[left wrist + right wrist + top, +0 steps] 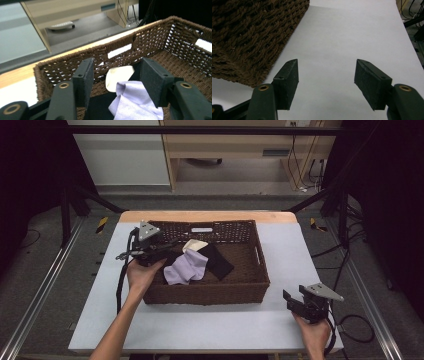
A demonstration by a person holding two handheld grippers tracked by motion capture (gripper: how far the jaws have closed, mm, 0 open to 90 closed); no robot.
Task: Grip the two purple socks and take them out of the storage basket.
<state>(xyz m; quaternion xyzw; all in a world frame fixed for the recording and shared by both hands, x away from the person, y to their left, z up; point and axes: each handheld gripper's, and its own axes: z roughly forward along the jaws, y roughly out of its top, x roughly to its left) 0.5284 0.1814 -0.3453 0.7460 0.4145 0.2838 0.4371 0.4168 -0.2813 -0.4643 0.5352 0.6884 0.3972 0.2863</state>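
A brown wicker basket stands in the middle of the white table. Inside lie a lilac cloth, a black cloth and a cream cloth. My left gripper reaches over the basket's left rim, open, with nothing between its jaws. In the left gripper view the lilac cloth and cream cloth lie just beyond and below the open gripper. My right gripper hovers low over the table at the front right, open and empty. The right gripper view shows its open gripper beside the basket's corner.
The table surface is bare white in front of and to the right of the basket. Metal frame rails run along both sides of the table. Cables trail off the right edge. A wooden cabinet stands beyond on the floor.
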